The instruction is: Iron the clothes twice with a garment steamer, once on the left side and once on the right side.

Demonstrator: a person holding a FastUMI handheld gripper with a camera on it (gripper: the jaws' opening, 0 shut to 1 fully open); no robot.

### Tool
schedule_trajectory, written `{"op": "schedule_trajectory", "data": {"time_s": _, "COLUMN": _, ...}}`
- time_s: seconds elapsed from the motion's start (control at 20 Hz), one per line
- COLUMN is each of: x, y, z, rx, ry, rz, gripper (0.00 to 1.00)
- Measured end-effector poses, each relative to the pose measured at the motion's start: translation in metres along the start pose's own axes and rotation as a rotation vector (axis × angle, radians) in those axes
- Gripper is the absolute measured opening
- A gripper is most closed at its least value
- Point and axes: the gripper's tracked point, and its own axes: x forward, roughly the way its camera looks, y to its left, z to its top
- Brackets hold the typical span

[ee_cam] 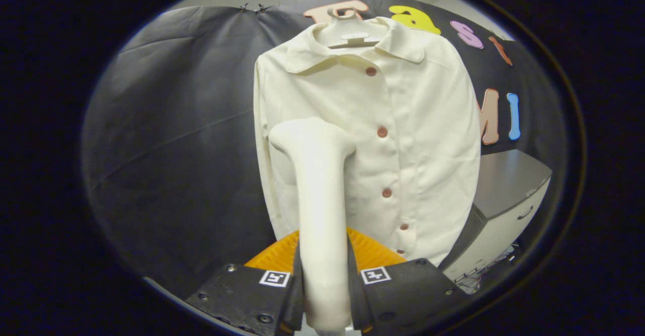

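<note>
Gripper view: tool clamped on white garment steamer, its head against the hanging cream shirt

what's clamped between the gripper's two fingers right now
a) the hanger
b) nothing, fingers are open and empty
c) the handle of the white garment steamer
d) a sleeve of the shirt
c: the gripper has both fingers pressed on the handle of the white garment steamer, whose head rises in front of the cream shirt. The shirt hangs beyond it on a hanger, untouched by the fingers.
</note>
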Motion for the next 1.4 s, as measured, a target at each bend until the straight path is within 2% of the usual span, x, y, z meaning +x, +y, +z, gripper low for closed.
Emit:
{"op": "schedule_trajectory", "data": {"time_s": 0.7, "x": 0.073, "y": 0.001, "z": -0.070, "rx": 0.025, "ry": 0.151, "rz": -0.029, "gripper": 0.36}}
{"op": "schedule_trajectory", "data": {"time_s": 1.4, "x": 0.111, "y": -0.014, "z": -0.153, "rx": 0.086, "ry": 0.286, "rz": -0.046, "gripper": 0.36}}
